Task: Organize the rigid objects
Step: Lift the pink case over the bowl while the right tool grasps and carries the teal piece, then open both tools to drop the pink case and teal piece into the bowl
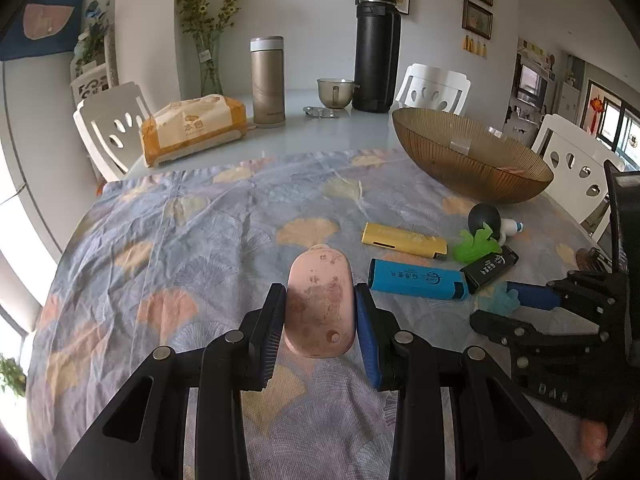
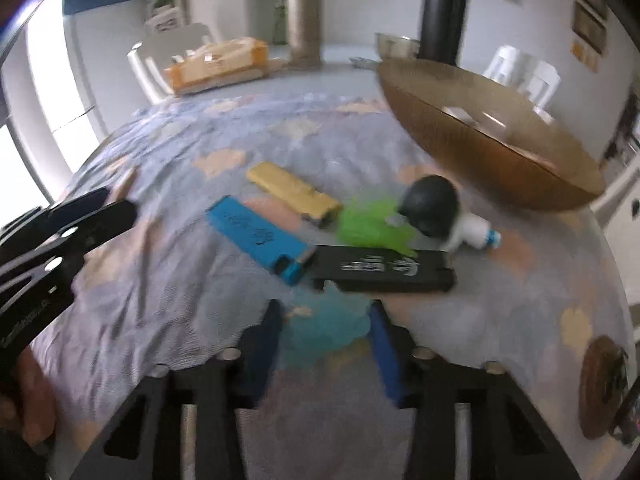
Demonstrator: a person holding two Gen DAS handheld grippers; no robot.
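In the left wrist view my left gripper (image 1: 320,300) is shut on a pink oval case (image 1: 320,304), held over the patterned cloth (image 1: 180,240). To its right lie a yellow lighter (image 1: 404,240), a blue lighter (image 1: 416,280), a black lighter (image 1: 490,268), a green fuzzy piece (image 1: 476,246) and a black-and-white ball toy (image 1: 490,222). The brown ribbed bowl (image 1: 472,156) stands at the back right. In the right wrist view my right gripper (image 2: 326,320) is open around a blue-green fuzzy piece (image 2: 324,328), just before the black lighter (image 2: 384,270).
On the bare table behind stand a tissue pack (image 1: 192,128), a gold flask (image 1: 267,80), a black thermos (image 1: 376,48) and a glass cup (image 1: 335,92). White chairs (image 1: 112,128) ring the table. A brown round object (image 2: 602,388) lies at the right edge.
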